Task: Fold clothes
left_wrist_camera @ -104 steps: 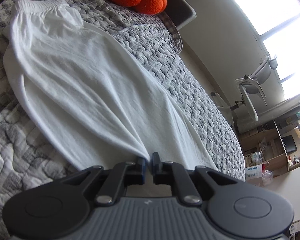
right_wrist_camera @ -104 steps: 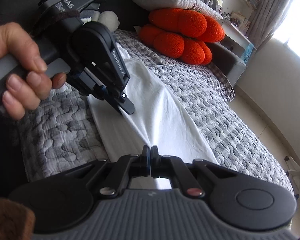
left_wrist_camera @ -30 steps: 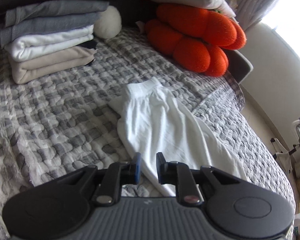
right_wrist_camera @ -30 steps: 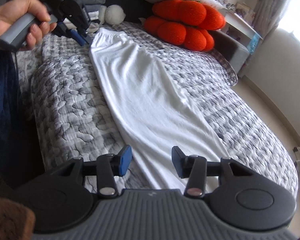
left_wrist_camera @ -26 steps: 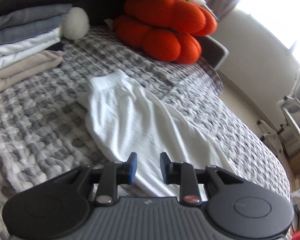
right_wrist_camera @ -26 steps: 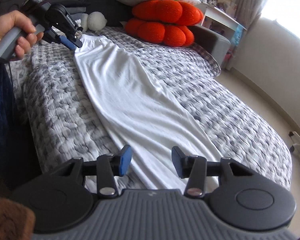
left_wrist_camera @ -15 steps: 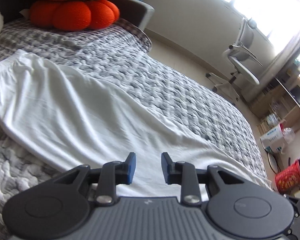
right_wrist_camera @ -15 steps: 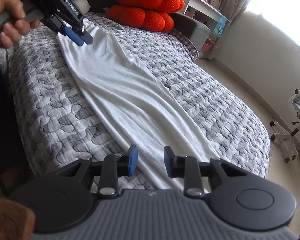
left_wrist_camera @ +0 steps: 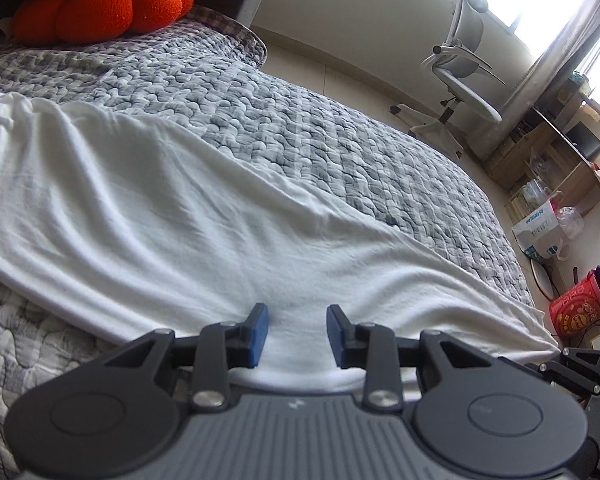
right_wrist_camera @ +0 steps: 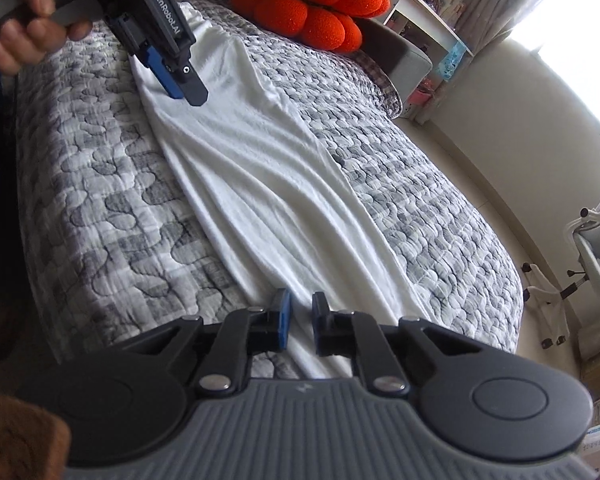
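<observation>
A long white knit garment (right_wrist_camera: 260, 184) lies stretched along the grey quilted bedspread (right_wrist_camera: 112, 208). Its near end runs under the right gripper (right_wrist_camera: 299, 322) — jaws closing, cloth between them, contact hard to make out. The left gripper (left_wrist_camera: 296, 334) hangs over it — jaws opening, the hem beneath cut off.

White garment (right_wrist_camera: 260, 184) on grey quilt (right_wrist_camera: 100, 208)

Black tongs (right_wrist_camera: 299, 322) with blue pads (right_wrist_camera: 285, 320), silver screws, ribbed grey housing, "GenRobot.AI" lettering
</observation>
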